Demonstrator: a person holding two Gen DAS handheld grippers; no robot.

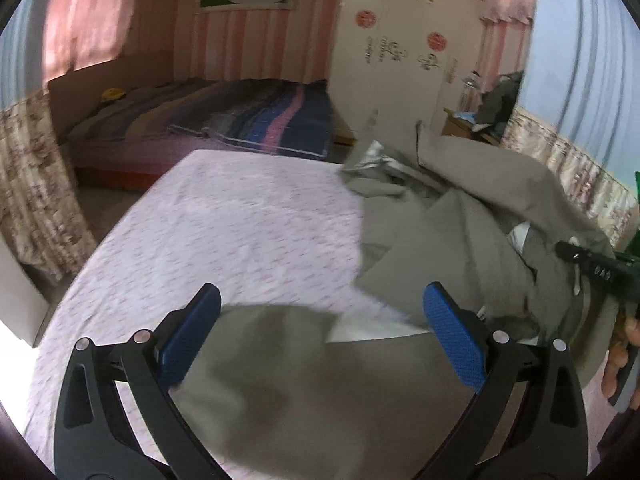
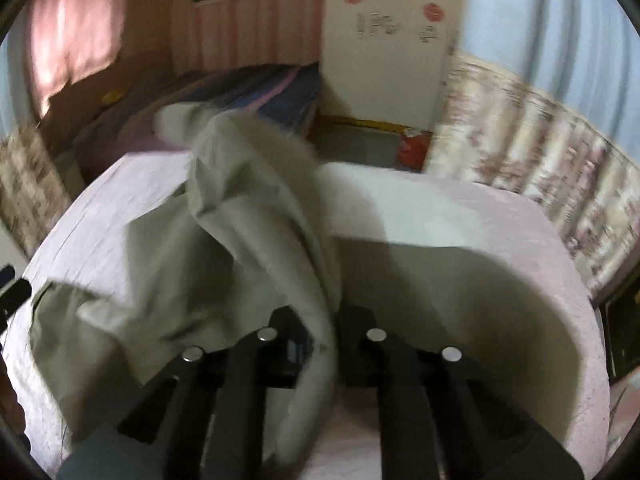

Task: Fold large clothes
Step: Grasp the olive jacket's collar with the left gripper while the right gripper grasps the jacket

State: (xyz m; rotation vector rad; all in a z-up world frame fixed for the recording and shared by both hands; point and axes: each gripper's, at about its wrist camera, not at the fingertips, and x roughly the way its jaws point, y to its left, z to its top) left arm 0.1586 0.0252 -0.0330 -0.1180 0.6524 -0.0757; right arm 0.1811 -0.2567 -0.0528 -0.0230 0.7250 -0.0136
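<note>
Lying rumpled across the pink patterned bedsheet (image 1: 224,216), the grey-green garment (image 1: 460,216) is heaped toward the right side of the table-like bed surface, one flap spread flat beneath the left gripper (image 1: 320,320). That gripper's blue-padded fingers (image 1: 454,340) stand wide apart above the flap, gripping nothing. The right gripper (image 2: 324,332) has its fingers drawn close together with a fold of the garment pinched between them, cloth rising from it. Striped bedding (image 1: 256,116) lies behind.
</note>
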